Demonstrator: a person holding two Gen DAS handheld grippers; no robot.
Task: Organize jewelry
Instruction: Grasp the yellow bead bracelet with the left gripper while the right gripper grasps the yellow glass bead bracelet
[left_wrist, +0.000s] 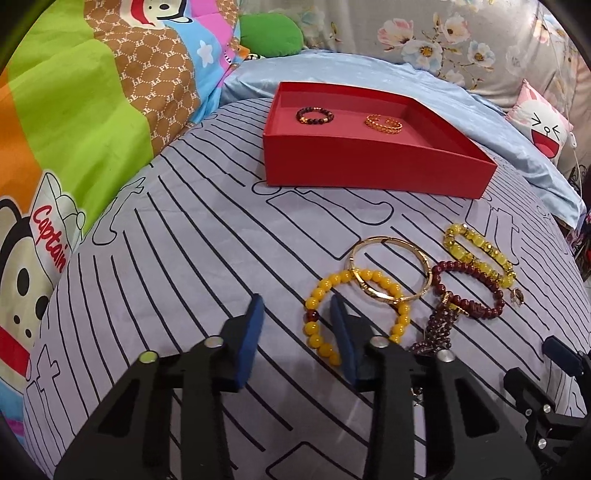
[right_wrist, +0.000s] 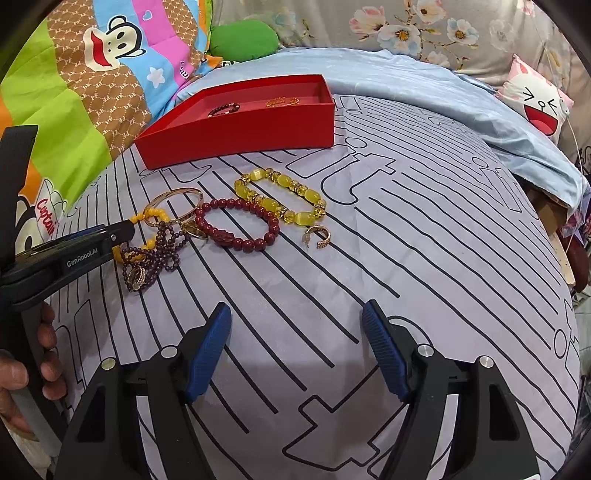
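A red tray (left_wrist: 369, 173) (right_wrist: 240, 136) holds a dark bead bracelet (left_wrist: 315, 115) and a gold chain bracelet (left_wrist: 383, 123). On the striped sheet lie a yellow bead bracelet (left_wrist: 314, 295), a gold bangle (left_wrist: 388, 243), a dark red bead bracelet (right_wrist: 236, 221), a chunky yellow bracelet (right_wrist: 280, 199), a purple bead strand (right_wrist: 155, 258) and a small gold ring (right_wrist: 319, 236). My left gripper (left_wrist: 297, 306) is open, its right finger lying inside the yellow bead bracelet's loop. My right gripper (right_wrist: 297, 317) is open and empty, nearer than the jewelry.
A cartoon quilt (left_wrist: 74, 129) is piled on the left. A green cushion (right_wrist: 243, 38), a floral pillow (right_wrist: 443, 29) and a light blue sheet (right_wrist: 461, 96) lie behind the tray. A cartoon face pillow (right_wrist: 543, 107) is at the right.
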